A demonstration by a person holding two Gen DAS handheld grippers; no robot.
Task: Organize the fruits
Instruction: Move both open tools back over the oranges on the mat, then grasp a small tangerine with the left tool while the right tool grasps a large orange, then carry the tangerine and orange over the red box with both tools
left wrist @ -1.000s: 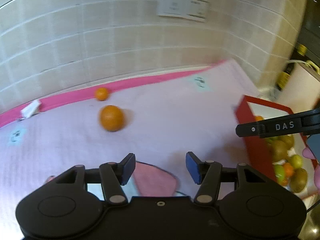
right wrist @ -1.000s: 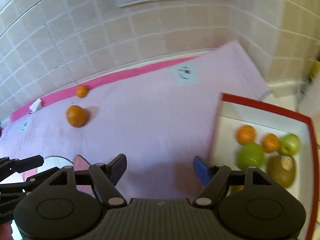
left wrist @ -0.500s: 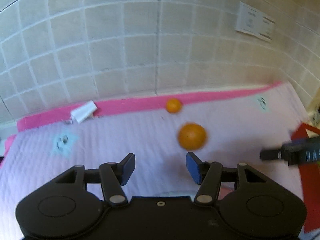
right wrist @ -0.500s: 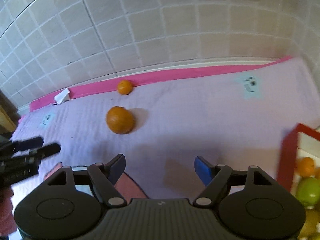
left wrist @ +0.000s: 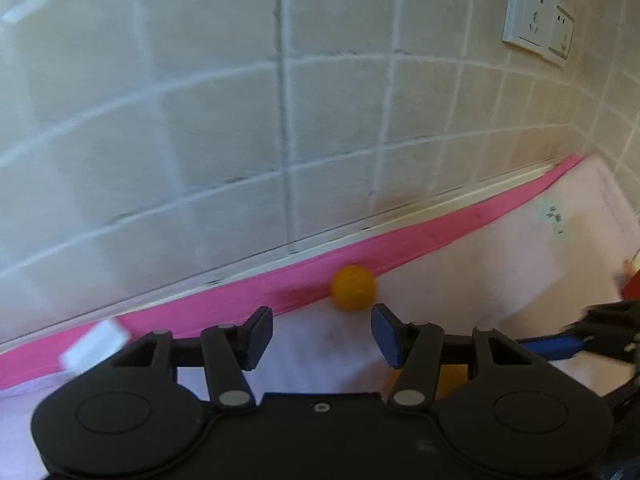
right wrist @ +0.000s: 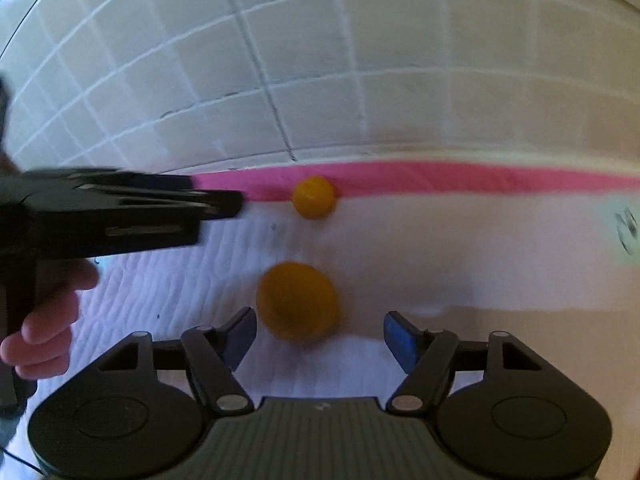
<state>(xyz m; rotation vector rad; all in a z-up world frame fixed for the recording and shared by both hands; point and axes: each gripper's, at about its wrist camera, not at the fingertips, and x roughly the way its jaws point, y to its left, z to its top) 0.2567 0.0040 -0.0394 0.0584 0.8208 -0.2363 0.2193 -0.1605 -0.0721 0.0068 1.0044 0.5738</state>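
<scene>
A small orange [left wrist: 353, 287] lies on the pale pink mat against its bright pink border, just beyond my open left gripper [left wrist: 322, 330] and a little right of its centre. The same small orange [right wrist: 313, 197] shows farther back in the right wrist view. A larger orange [right wrist: 297, 300] lies just ahead of my open right gripper [right wrist: 320, 334], nearer its left finger. The left gripper [right wrist: 224, 204] shows from the side at the left, pointing at the small orange. Part of the larger orange [left wrist: 450, 380] peeks out behind the left gripper's right finger.
A tiled wall [left wrist: 280, 120] rises right behind the mat's pink border [left wrist: 440, 236]. A white socket plate [left wrist: 538, 28] is on the wall at upper right. A small white object [left wrist: 94, 346] lies on the border at left. A red tray corner [left wrist: 632, 290] shows at far right.
Both grippers have moved forward towards the wall and the oranges. The small orange is now just ahead of the left fingers, the large orange just ahead of the right fingers. The fruit tray has left the right view.
</scene>
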